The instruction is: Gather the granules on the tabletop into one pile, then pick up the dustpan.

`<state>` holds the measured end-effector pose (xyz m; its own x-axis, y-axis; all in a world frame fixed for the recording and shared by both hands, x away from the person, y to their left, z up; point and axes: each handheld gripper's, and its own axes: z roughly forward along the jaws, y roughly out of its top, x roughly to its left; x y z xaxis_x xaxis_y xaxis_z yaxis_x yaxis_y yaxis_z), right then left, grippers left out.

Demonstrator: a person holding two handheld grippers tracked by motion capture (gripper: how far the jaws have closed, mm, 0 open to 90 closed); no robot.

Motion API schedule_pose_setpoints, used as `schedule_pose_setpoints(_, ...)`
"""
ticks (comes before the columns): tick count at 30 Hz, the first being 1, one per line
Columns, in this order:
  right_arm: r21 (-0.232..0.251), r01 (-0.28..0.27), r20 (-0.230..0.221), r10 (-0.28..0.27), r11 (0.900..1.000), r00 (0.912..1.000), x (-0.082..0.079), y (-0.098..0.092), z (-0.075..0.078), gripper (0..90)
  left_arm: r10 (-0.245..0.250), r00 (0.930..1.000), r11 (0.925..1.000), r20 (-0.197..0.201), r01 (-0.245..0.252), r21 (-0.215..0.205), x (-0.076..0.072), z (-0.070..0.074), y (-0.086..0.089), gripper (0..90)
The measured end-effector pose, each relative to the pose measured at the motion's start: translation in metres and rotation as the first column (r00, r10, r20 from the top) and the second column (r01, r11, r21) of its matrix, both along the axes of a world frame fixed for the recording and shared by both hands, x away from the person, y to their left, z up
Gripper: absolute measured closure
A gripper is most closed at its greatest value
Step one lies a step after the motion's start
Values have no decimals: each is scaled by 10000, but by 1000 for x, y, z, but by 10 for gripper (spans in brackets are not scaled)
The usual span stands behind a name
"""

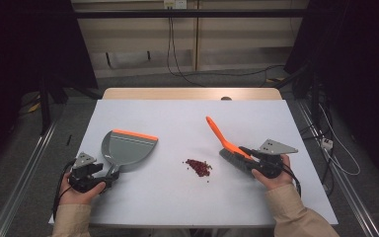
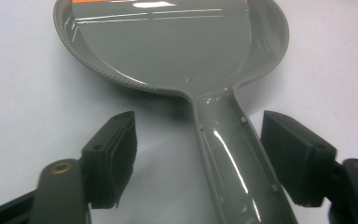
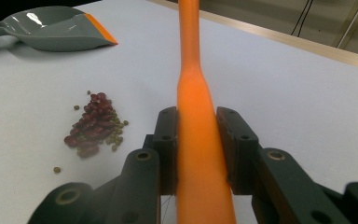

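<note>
Overhead first: white desk (image 1: pixel 177 123), grey dustpan (image 1: pixel 126 148) with orange lip lying left of centre, handle pointing toward the left gripper (image 1: pixel 98 178) held in the left hand (image 1: pixel 76 190). Small heap of red beans (image 1: pixel 199 167) near the middle of the desk. Orange-handled brush (image 1: pixel 227 145) to the right, bristle head down on the desk just right of the beans, handle slanting up and away, clamped in the right gripper (image 1: pixel 249 157) held in the right hand (image 1: pixel 271 173). Opening of the left fingers too small to judge from up here; both sleeves cut off by the bottom edge.

Next, left gripper view: fingers (image 2: pixel 114 154) apart, one on each side of the dustpan handle (image 2: pixel 233 163), the one at picture right close against the handle's edge, the other standing clear with bare desk between. No pad pressing on the handle. Dustpan bowl cut off at the top edge, orange lip just a sliver there; a few beans barely visible at the top right corner.

Lastly, right gripper view: fingers (image 3: pixel 168 140) closed firmly on the orange brush handle (image 3: pixel 198 140), pads flat against both sides. Handle running out of frame top and bottom, bristles hidden. Beans at left, mixed red and small green, dustpan lying beyond them at the upper left, its handle cut off.
</note>
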<state>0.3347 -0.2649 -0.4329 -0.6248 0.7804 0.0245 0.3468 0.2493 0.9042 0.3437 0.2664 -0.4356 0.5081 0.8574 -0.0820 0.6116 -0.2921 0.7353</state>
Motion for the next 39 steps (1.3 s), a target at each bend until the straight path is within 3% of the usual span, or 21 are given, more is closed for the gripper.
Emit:
schedule_pose_setpoints(13, -250, -23, -89, 20, 9997, 10000, 1, 5, 1, 704, -205, 9997, 9998, -99, 206, 78, 10, -2, -2, 406)
schedule_pose_setpoints(21, -367, -160, -225, 152, 9992, 9996, 1, 7, 3, 695, -566, 9977, 9979, -360, 577, 301, 17, -6, -2, 537)
schedule_pose_setpoints(23, -464, -157, -253, 145, 9988, 9996, 1, 8, 3, 692, -662, 9970, 9966, -407, 681, 471, 19, -7, -2, 617)
schedule_pose_setpoints(33, -856, -445, -430, 409, 9953, 9982, 4, 14, 5, 640, -1001, 9944, 9935, -331, 1018, 515, 20, -2, -1, 625)
schedule_pose_setpoints(39, -878, -475, -605, 423, 9950, 9973, 6, 16, 5, 603, -1115, 9937, 9936, -93, 1117, 189, 17, 5, 3, 627)
